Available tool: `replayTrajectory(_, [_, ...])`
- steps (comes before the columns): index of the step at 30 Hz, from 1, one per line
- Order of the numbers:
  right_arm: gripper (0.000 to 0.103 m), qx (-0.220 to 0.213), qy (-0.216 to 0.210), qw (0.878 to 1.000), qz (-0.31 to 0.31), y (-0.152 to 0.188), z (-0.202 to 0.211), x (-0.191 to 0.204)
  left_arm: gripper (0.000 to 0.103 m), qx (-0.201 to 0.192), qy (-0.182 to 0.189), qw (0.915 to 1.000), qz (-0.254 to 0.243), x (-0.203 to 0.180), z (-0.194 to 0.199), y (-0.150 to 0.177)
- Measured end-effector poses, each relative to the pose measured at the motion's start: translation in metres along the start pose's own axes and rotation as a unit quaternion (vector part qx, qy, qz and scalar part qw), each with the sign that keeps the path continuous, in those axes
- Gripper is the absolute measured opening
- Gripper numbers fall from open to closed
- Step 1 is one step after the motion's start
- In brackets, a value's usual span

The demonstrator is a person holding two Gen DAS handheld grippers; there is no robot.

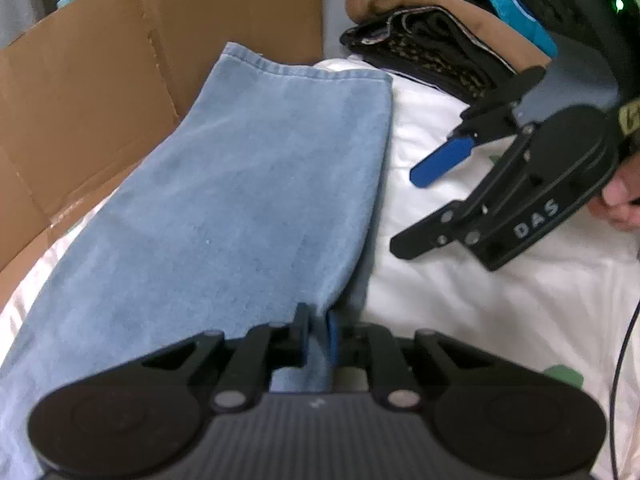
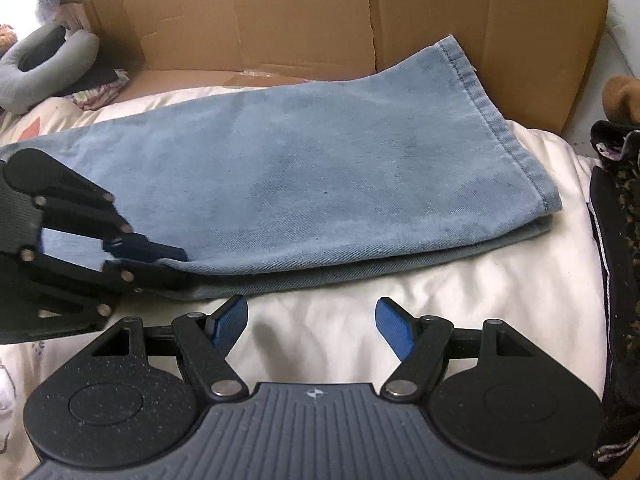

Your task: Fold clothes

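Left tool (image 1: pixel 318 334): jaws nearly together with the near edge of the jeans (image 1: pixel 224 208) pinched between the blue pads. The grip sits at the long side edge where the two legs lie stacked, so both layers can, by my judgement, be carried together in one fold. The right wrist view confirms it: the left tool comes in from the side and its pads bite the same edge.

Right tool (image 2: pixel 312 326): jaws stand wide apart, nothing between them. It hangs over bare bedding (image 2: pixel 360 292) just beside the jeans' near edge, not touching the denim. Its position, further along the same edge toward the hem, suggests it is set to take a second hold so the cloth is lifted evenly.

Jeans: laid flat and lengthwise on the white bedding, one leg on top of the other, the lower layer showing as a thin strip along the near edge. The hem (image 2: pixel 500 120) lies at the far end, close to the cardboard (image 2: pixel 304 16). No cross fold is made yet; the task appears to be at an early stage.

Beyond: a stack (image 1: pixel 432 40) of folded dark and brown garments sits on the bedding past the jeans, well apart from them, likely the finished pile. The cardboard stands behind as a backdrop along the bed's far side.
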State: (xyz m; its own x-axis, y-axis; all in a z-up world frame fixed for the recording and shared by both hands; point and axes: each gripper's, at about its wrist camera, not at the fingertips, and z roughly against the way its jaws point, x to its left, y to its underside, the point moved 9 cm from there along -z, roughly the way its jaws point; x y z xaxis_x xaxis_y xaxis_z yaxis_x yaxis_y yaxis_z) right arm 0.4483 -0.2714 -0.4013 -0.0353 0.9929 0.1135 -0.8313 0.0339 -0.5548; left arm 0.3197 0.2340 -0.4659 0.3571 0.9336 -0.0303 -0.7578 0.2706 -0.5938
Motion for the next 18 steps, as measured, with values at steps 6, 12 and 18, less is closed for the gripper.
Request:
replayTrajectory(6, [0.076, -0.022, -0.015, 1.0, 0.007, -0.011, 0.012, 0.007, 0.04, 0.002, 0.003, 0.9999, 0.016, 0.002, 0.018, -0.003])
replayTrajectory(12, [0.076, -0.034, -0.022, 0.999, 0.027, -0.025, 0.016, 0.019, 0.049, 0.01, -0.008, 0.9993, 0.035, 0.006, 0.042, 0.004])
replayTrajectory(18, [0.077, -0.023, -0.04, 0.992, 0.115, -0.038, 0.018, 0.045, 0.054, 0.021, -0.023, 0.9981, 0.053, 0.014, 0.059, 0.025])
